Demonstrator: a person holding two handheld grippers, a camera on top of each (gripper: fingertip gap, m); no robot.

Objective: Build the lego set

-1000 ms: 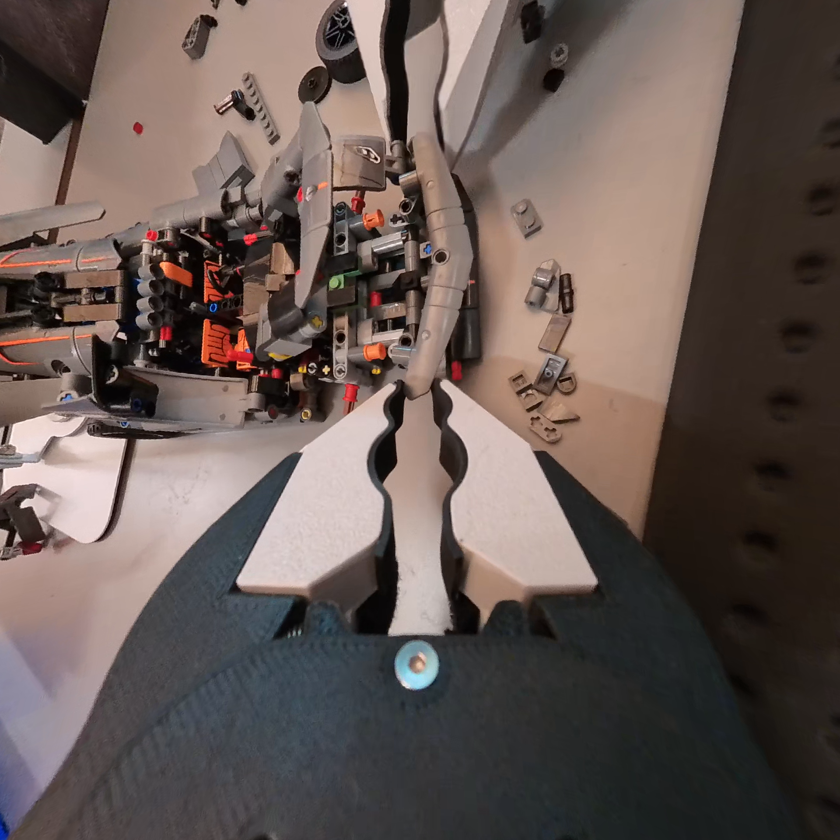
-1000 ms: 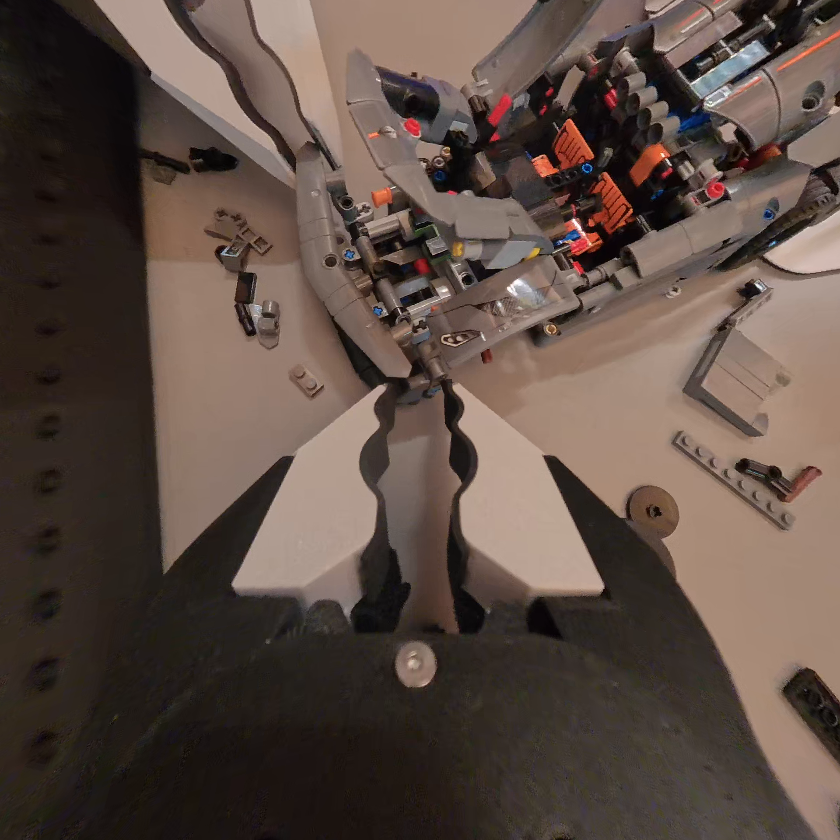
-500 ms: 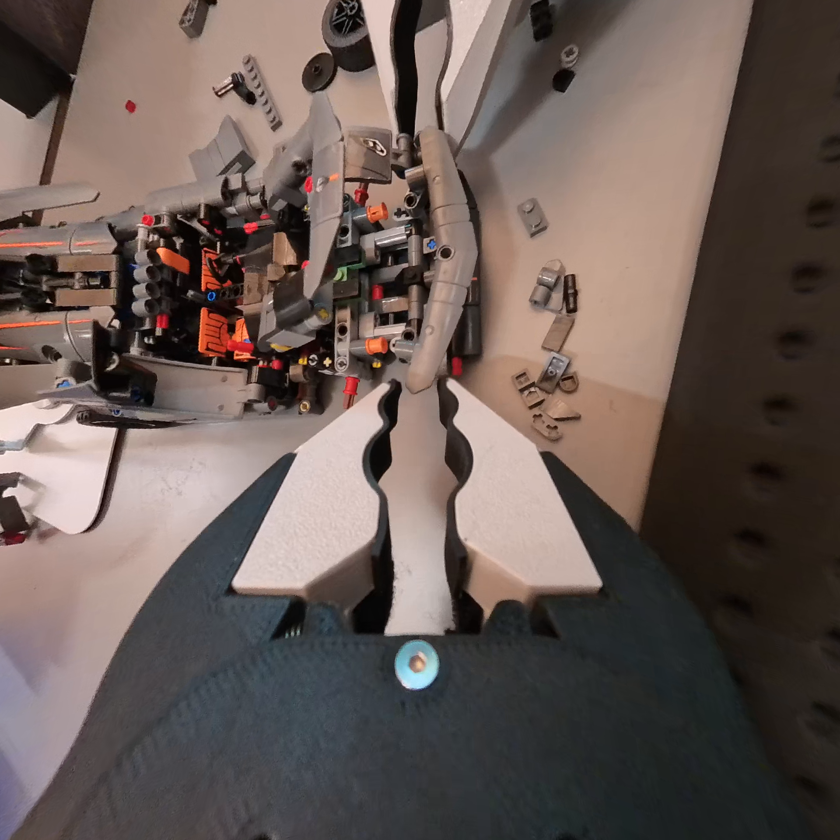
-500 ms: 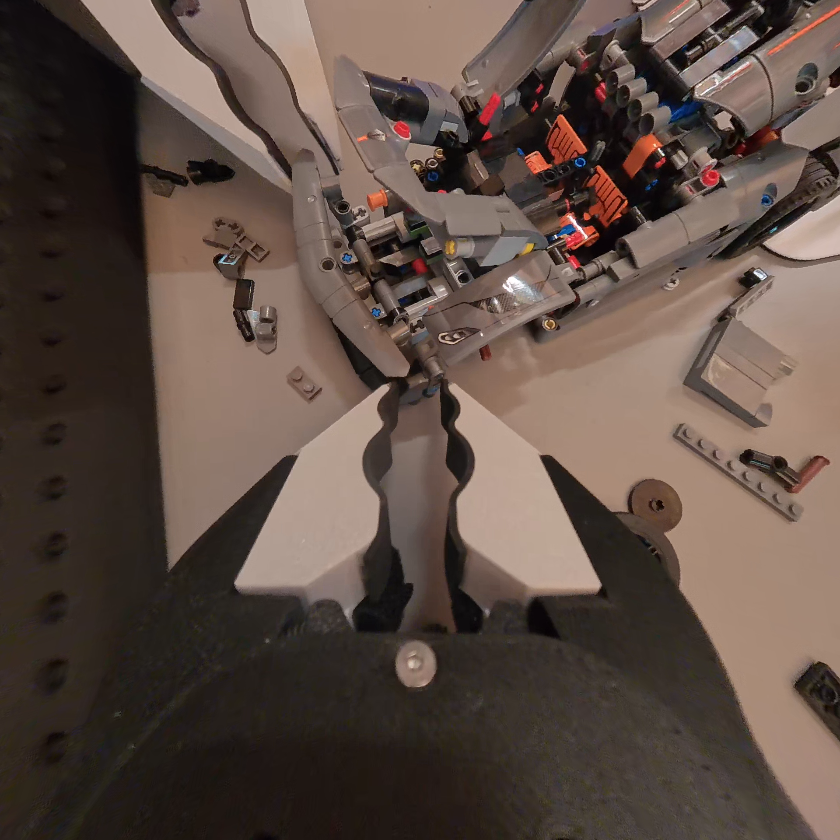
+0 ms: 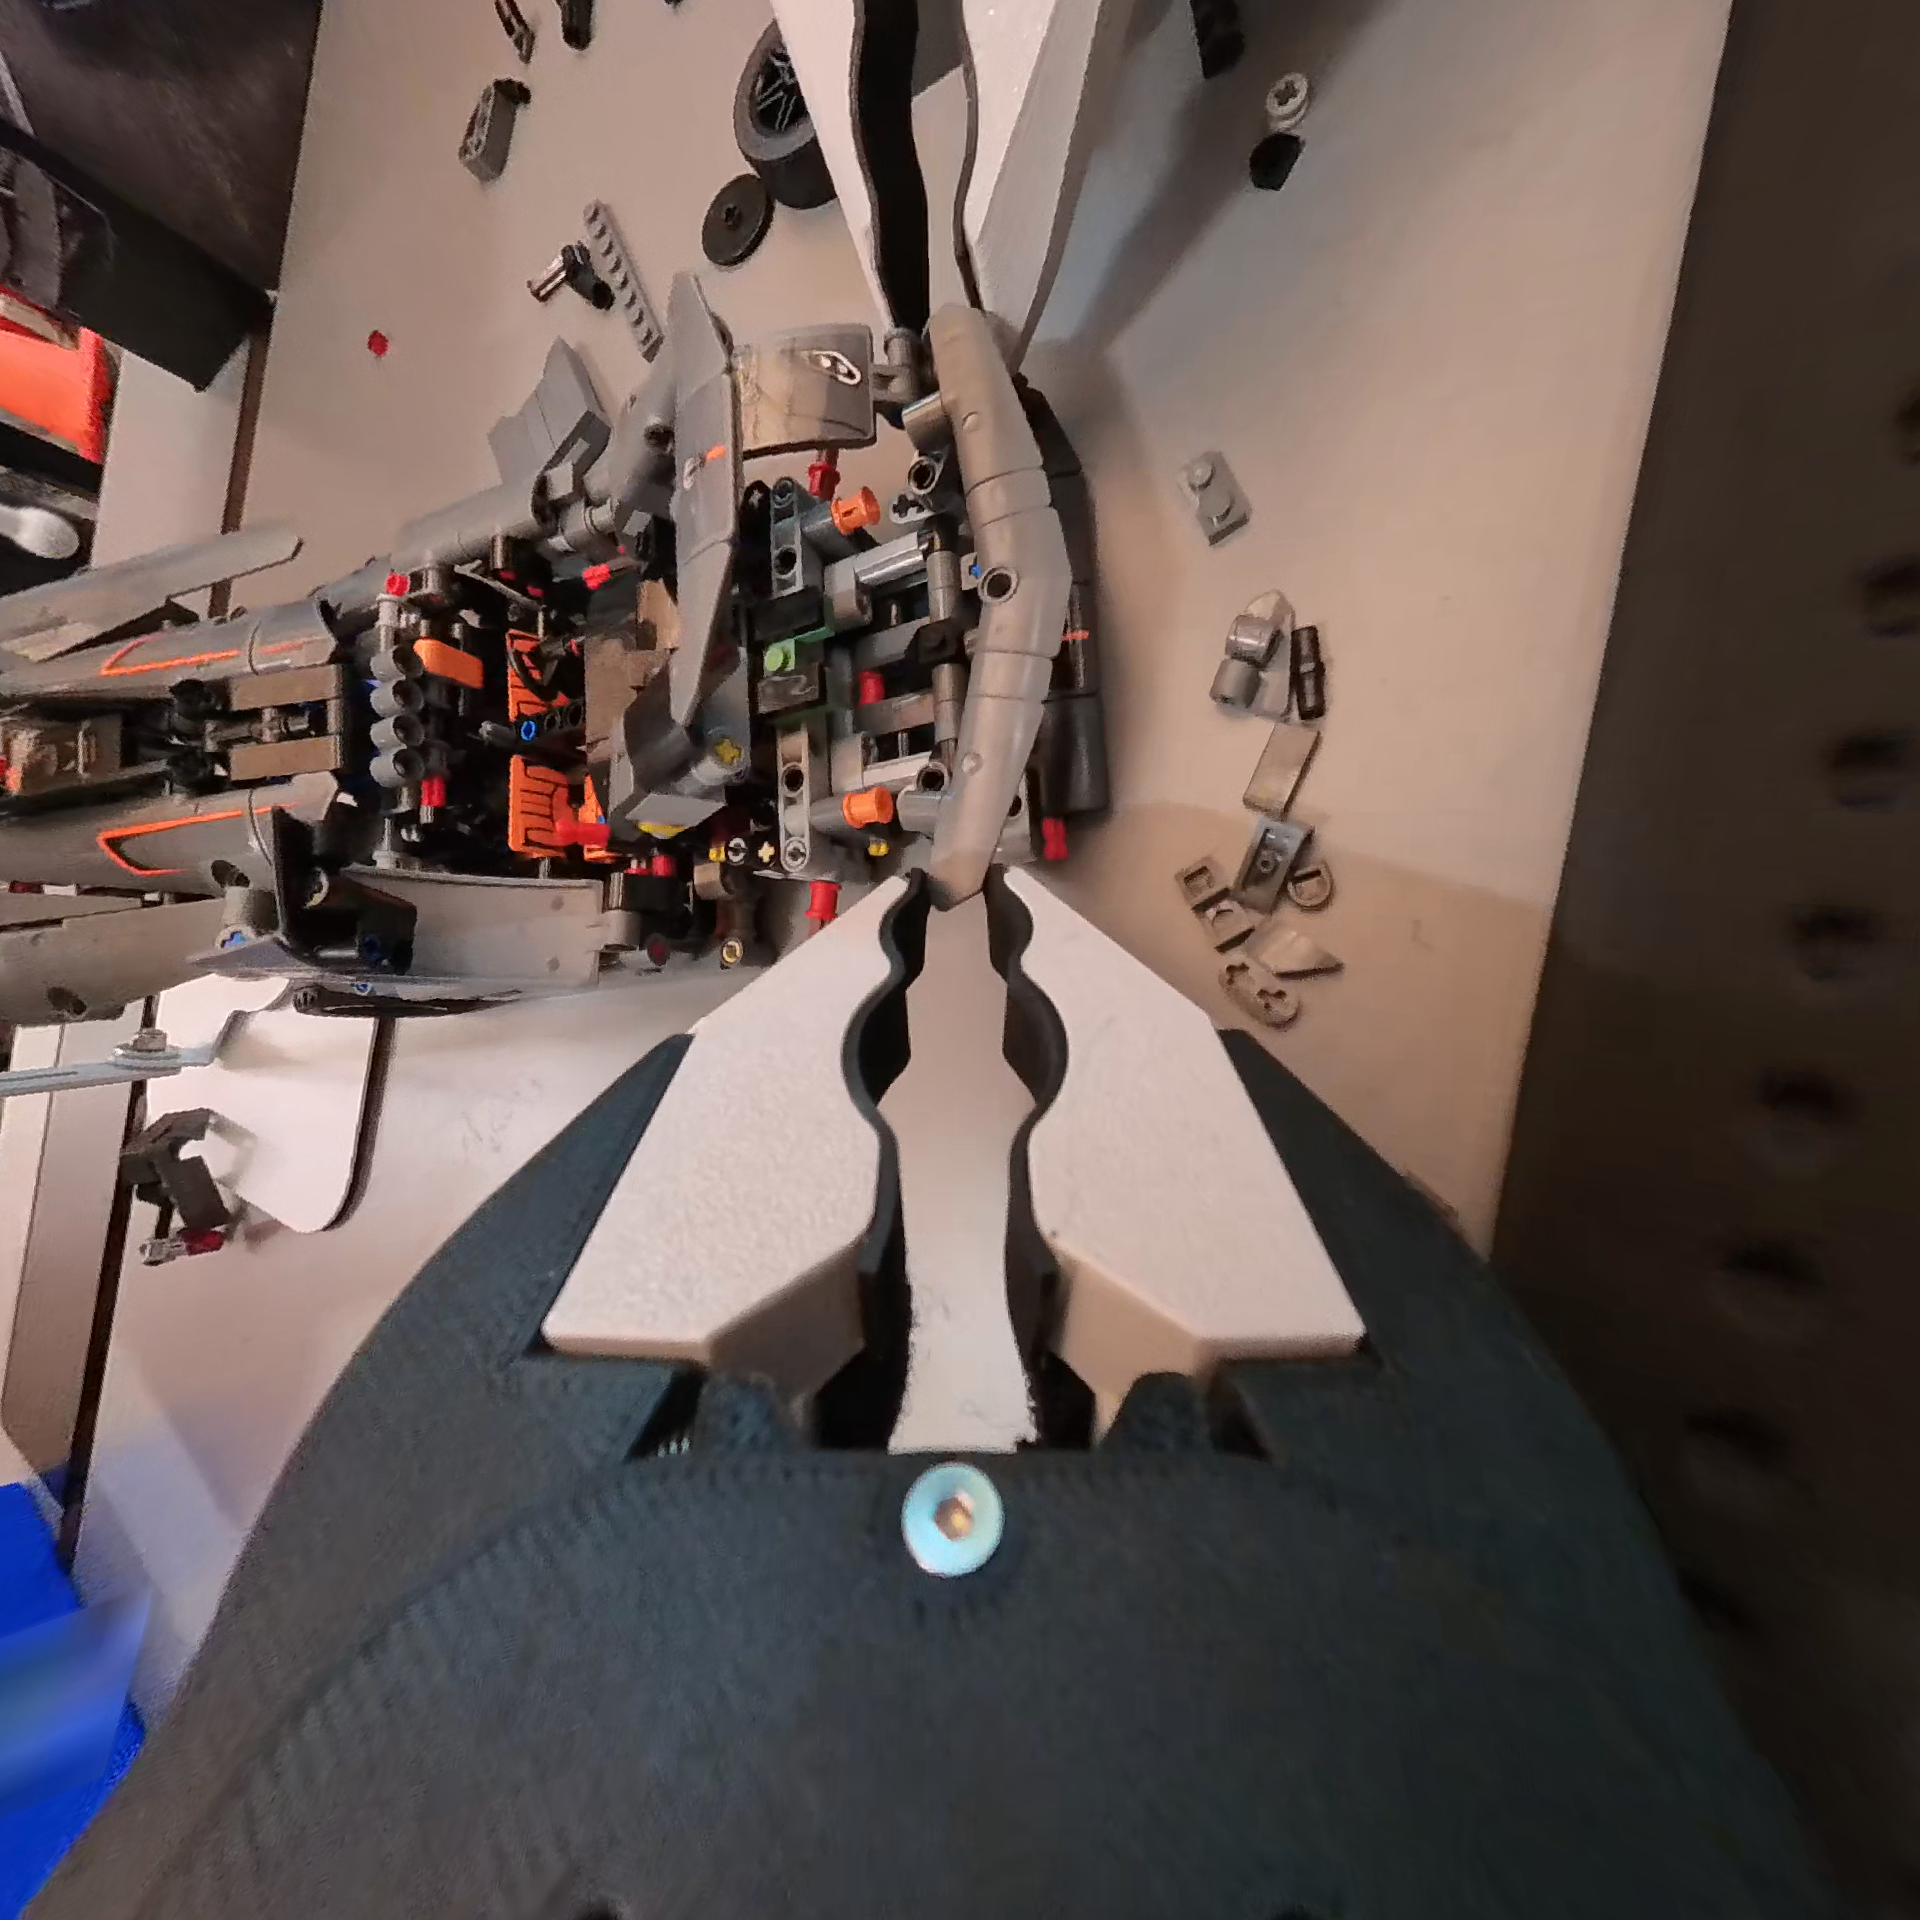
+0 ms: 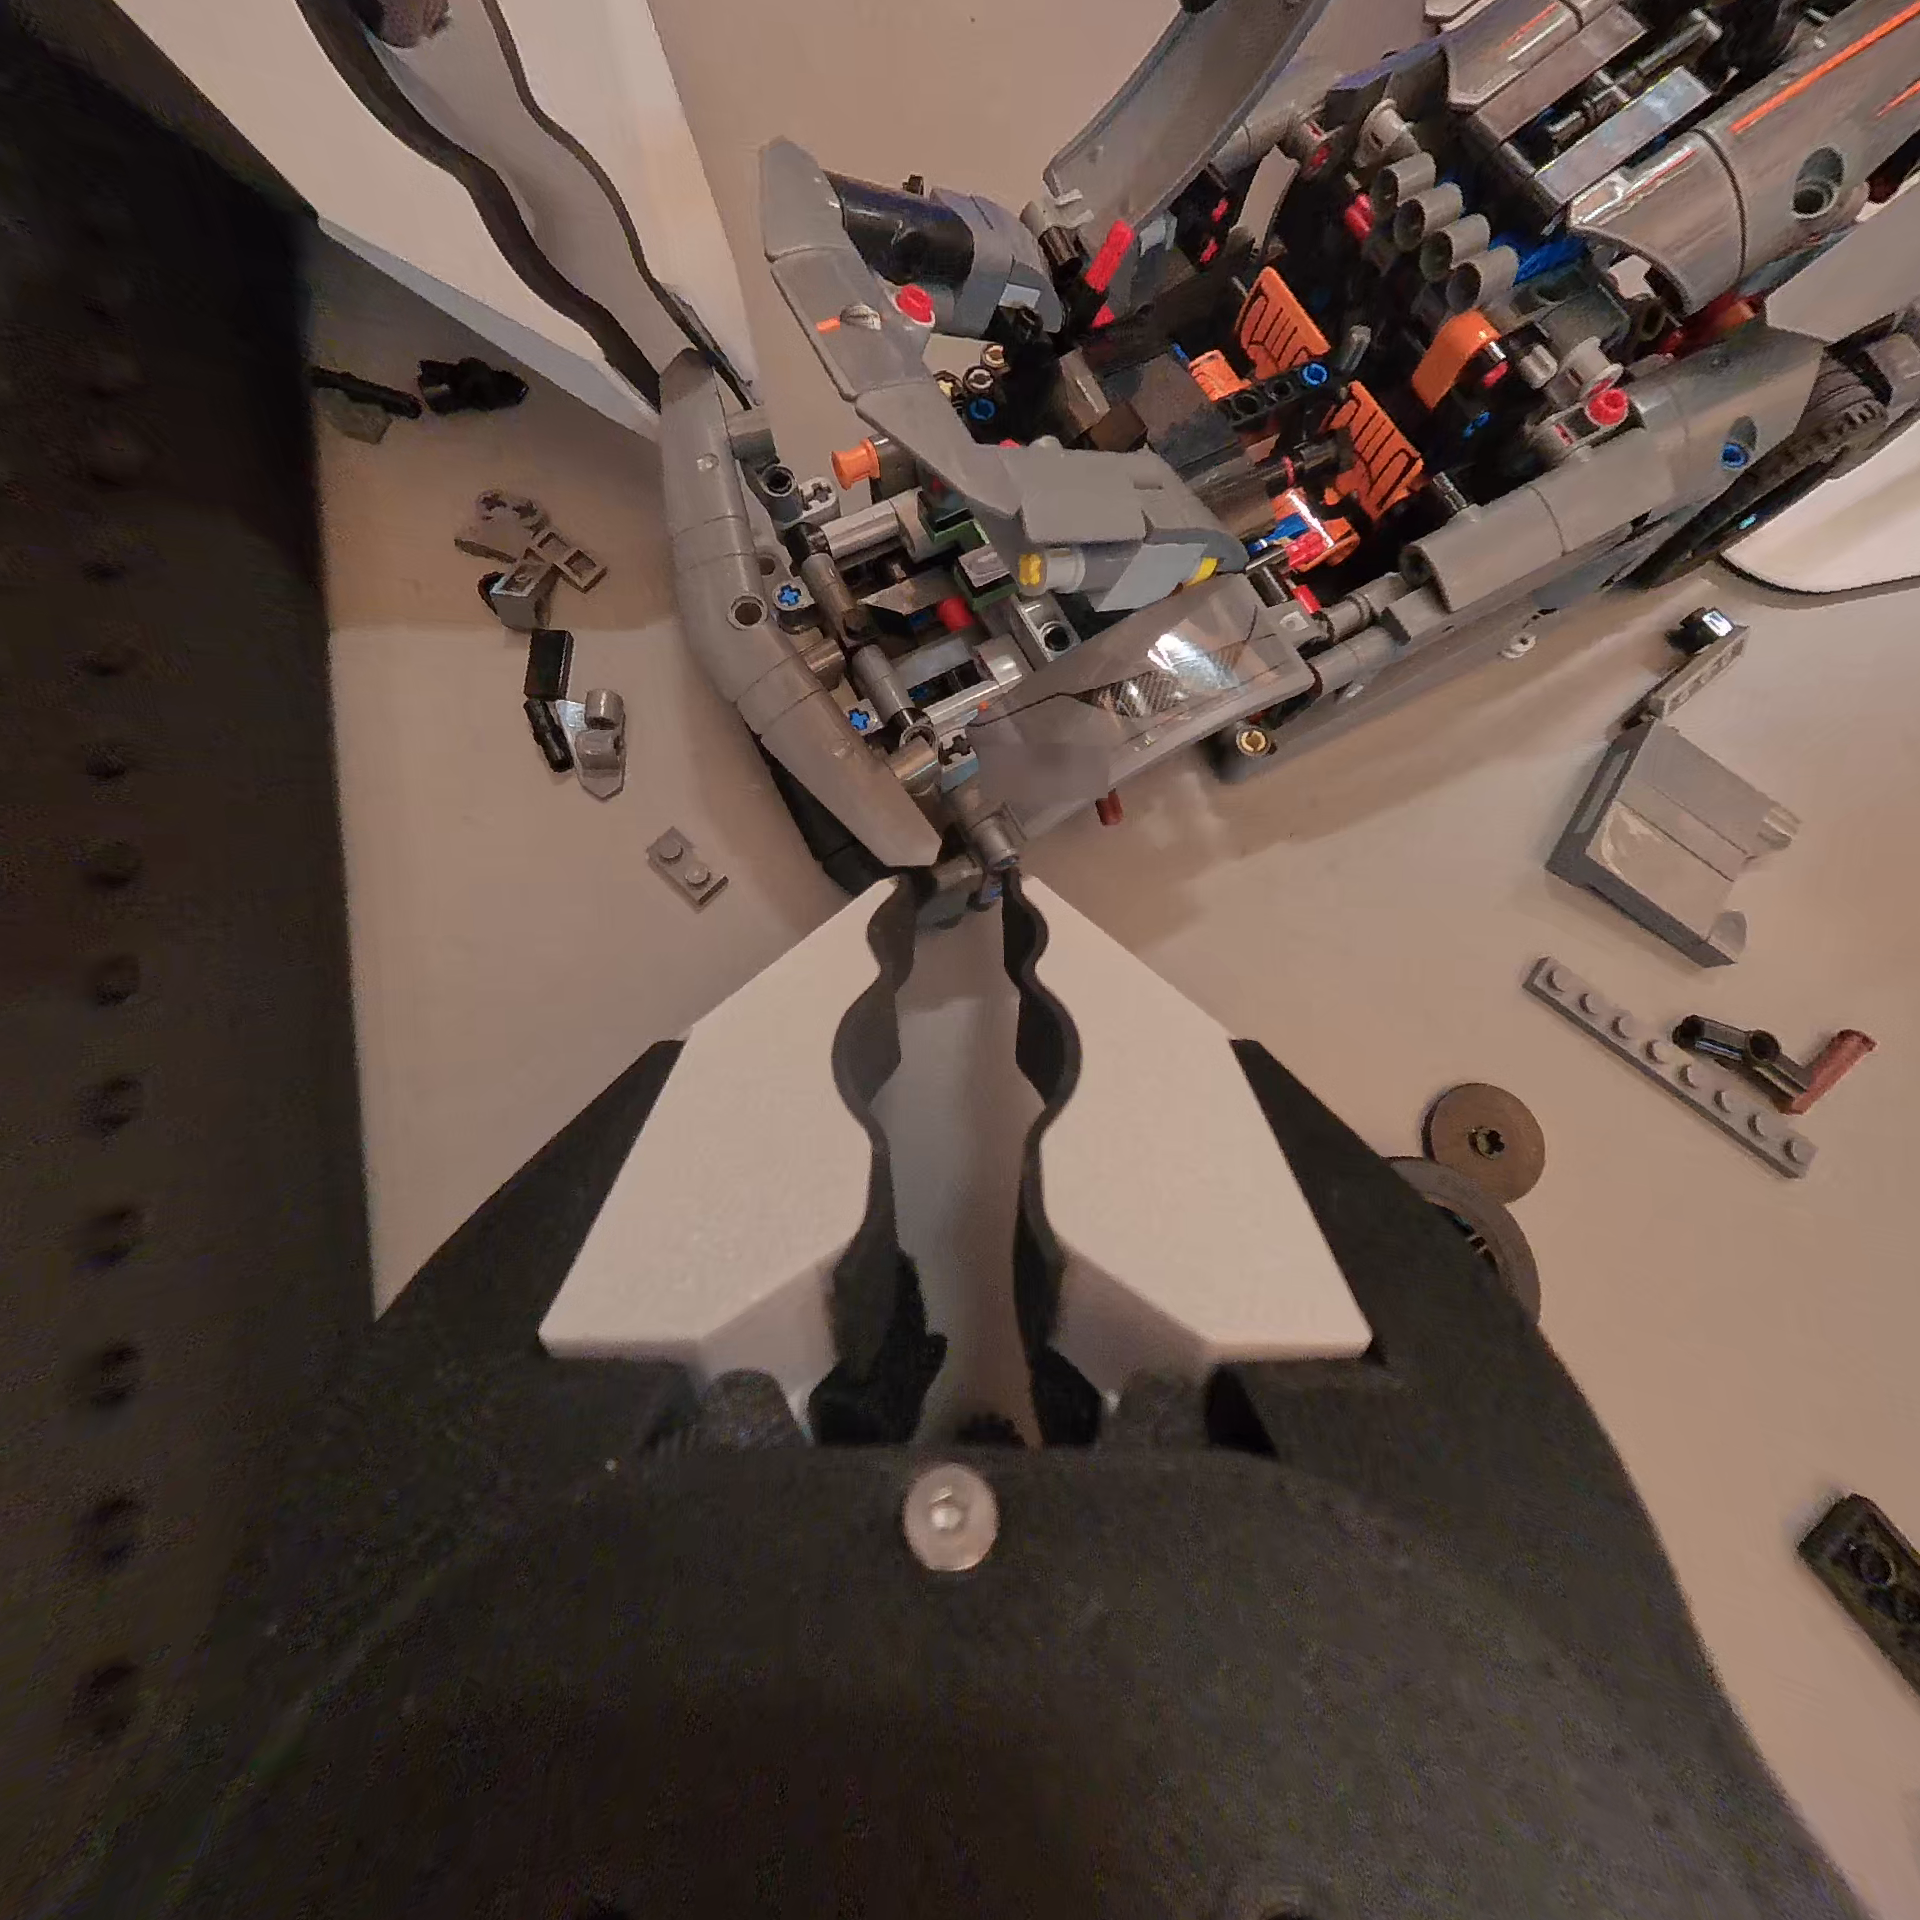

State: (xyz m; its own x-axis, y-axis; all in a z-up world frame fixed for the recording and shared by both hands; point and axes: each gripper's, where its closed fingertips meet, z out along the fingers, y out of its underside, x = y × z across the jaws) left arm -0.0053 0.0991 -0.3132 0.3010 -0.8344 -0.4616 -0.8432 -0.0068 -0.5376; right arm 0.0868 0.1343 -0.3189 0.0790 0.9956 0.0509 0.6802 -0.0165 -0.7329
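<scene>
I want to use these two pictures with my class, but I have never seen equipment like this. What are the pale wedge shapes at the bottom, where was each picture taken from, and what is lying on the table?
There is no robot arm here: a person holds a two-finger gripper in each hand, and each has a camera looking forward along its fingers. The pale wedges are those fingers.

One picture looks along the left gripper, the other along the right gripper. They face each other across a half-built grey and orange Lego vehicle. Each is closed on one end of the curved grey bumper at the model's front.

On the beige table lie loose parts: a cluster of small grey pieces, a long studded plate, a black wheel and a grey panel piece.
</scene>
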